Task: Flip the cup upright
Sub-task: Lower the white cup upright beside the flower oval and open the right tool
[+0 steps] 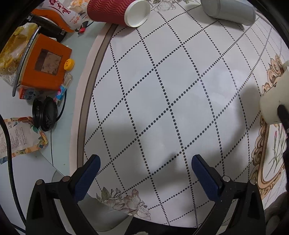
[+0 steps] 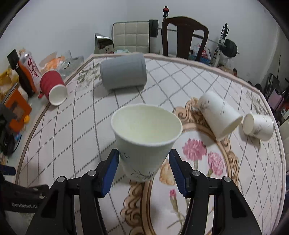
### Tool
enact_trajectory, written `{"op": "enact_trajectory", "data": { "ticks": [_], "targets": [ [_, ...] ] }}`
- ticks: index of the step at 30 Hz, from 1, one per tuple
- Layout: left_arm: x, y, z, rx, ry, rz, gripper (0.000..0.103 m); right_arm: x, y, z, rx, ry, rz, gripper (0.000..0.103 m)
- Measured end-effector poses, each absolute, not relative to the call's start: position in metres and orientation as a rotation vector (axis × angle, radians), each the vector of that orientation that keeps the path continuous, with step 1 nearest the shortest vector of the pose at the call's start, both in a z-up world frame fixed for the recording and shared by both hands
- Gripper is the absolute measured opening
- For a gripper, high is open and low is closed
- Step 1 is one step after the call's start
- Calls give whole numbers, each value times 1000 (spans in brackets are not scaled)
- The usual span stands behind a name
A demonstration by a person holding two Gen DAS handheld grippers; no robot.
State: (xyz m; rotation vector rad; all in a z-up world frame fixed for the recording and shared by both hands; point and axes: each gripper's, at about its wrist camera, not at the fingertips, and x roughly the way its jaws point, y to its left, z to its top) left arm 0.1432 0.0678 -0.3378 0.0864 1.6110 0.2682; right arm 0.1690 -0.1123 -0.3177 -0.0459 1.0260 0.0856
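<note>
A white paper cup (image 2: 144,142) stands mouth up between the blue pads of my right gripper (image 2: 144,160), which is shut on its lower wall; its base is at or just above the cloth. The same cup (image 1: 272,103) shows at the right edge of the left wrist view. My left gripper (image 1: 144,164) is open and empty above the dotted tablecloth. A red ribbed cup (image 2: 52,88) lies on its side at the far left, also in the left wrist view (image 1: 117,10). A grey cup (image 2: 124,72) lies on its side at the back. Two white cups (image 2: 218,115) (image 2: 258,126) lie on their sides at the right.
The round table has a patterned cloth (image 2: 81,137) with a flower panel. At its left edge sit an orange box (image 1: 45,61), snack bags (image 1: 16,137), a black lid (image 1: 45,115) and a yellow cap (image 1: 69,64). Chairs (image 2: 184,36) and a barbell stand behind the table.
</note>
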Motion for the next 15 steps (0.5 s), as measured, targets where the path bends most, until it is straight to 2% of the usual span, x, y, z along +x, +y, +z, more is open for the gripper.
{"op": "enact_trajectory", "data": {
  "ticks": [5,7,9,11,13,15],
  "targets": [
    [134,62,-330,97,1587,240,103,151,-116,-321,-41,1083,63,61],
    [132,60,-325,99,1574,225,103,145,-117,-320,-44,1092,49,66],
    [130,58,-319,103,1559,207,103,140,-117,-319,-45,1108,46,81],
    [127,56,-310,115,1535,192,103,133,-119,-316,-35,1130,37,86],
    [123,53,-300,128,1505,176,103,128,-123,-312,-16,1141,19,86],
    [119,51,-288,141,1471,157,103,118,-131,-303,6,1143,-22,95]
  ]
}}
